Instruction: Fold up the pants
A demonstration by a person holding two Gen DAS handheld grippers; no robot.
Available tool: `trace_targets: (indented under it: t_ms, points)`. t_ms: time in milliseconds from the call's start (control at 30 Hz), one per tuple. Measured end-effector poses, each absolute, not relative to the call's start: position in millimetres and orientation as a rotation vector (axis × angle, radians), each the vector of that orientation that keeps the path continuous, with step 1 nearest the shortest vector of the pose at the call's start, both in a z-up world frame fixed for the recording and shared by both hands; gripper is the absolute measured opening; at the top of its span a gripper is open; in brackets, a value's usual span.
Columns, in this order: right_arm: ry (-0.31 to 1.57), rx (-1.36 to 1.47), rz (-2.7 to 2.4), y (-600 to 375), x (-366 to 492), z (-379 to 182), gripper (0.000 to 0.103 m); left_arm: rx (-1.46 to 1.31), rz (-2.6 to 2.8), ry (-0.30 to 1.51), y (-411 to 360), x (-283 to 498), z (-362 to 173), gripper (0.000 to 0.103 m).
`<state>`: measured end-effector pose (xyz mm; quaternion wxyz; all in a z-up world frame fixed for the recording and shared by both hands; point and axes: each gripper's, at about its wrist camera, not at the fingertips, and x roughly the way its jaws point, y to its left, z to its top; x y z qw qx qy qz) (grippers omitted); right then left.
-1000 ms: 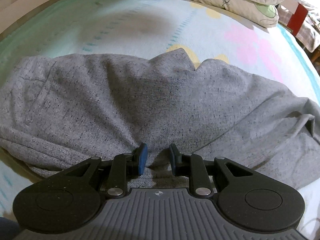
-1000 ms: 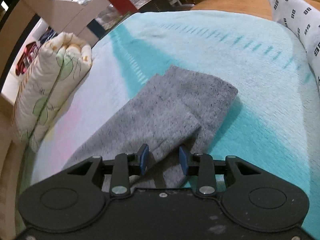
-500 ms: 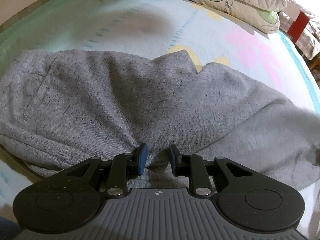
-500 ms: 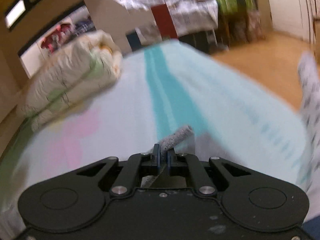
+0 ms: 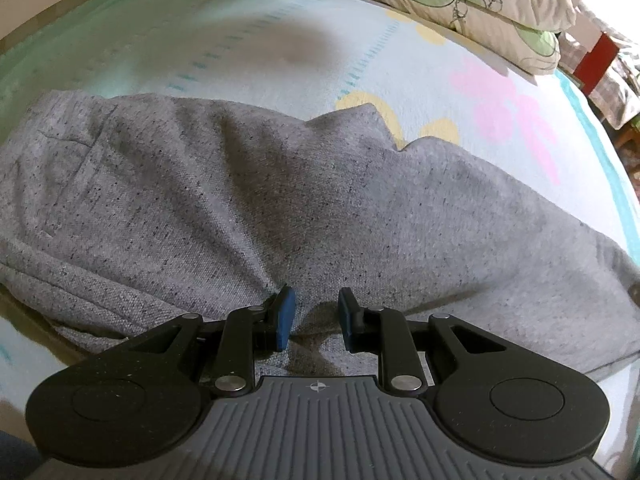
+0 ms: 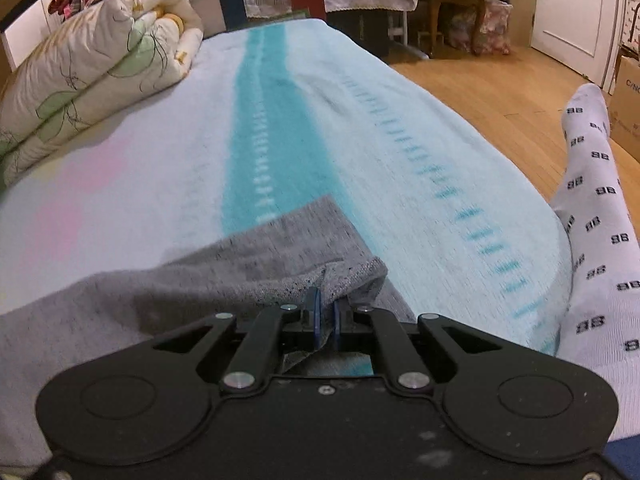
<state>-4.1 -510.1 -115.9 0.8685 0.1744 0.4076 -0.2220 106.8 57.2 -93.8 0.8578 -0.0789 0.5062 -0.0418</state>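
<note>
Pants (image 5: 248, 208): grey speckled knit, spread crosswise over the bed; body wrinkled, with a ridge of cloth rising at mid-width in the left wrist view.
Pants, leg end (image 6: 304, 240): in the right wrist view, lies on the teal stripe of the blanket; its near hem corner is lifted off the bed.
Left tongs (image 5: 314, 318): pointed steeply down at the near edge of the pants; blue pads a little apart, with a pucker of grey cloth between them. Whether the pads press on the cloth cannot be told.
Right tongs (image 6: 325, 320): jaws nearly together, clamped on a thin fold of the hem, which stands up from between the blue pads and curls to the right. The jaws have just been closing, cloth between them.
Blanket (image 6: 400, 128): pale blue, teal stripe and dashed lines in the right wrist view; pink and yellow flower shapes in the left wrist view. Covers the bed under the pants.
Quilt (image 6: 92, 88): folded, cream with green leaf print, on the far part of the bed, well apart from the pants.
Person's leg (image 6: 600, 216): white patterned trousers, at the bed's right edge.
Floor (image 6: 492, 84): wood boards, right of the bed.
</note>
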Motion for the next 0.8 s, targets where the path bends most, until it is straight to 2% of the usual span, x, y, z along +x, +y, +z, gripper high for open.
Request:
trace_targets:
  t_ms: [300, 533, 600, 733, 800]
  points:
    - [0.867, 0.354, -0.452, -507.4, -4.4, -110.2, 0.007, -0.140, -0.114, 1.056, 59.7, 100.9, -91.8, 0.024]
    - [0.567, 0.218, -0.291, -477.5, 11.6, -21.0, 0.008, -0.145, -0.106, 1.068, 60.6, 99.1, -93.5, 0.025]
    - [0.615, 0.252, -0.325, -484.6, 6.2, -31.8, 0.008, -0.139, -0.104, 1.071, 57.6, 101.5, -93.6, 0.025]
    - [0.913, 0.278, -0.419, -505.7, 4.6, -105.8, 0.008, -0.139, -0.113, 1.072, 59.1, 100.7, -92.8, 0.025]
    - [0.943, 0.302, -0.432, -506.4, -2.3, -123.3, 0.008, -0.153, -0.110, 1.074, 59.8, 101.3, -93.2, 0.025]
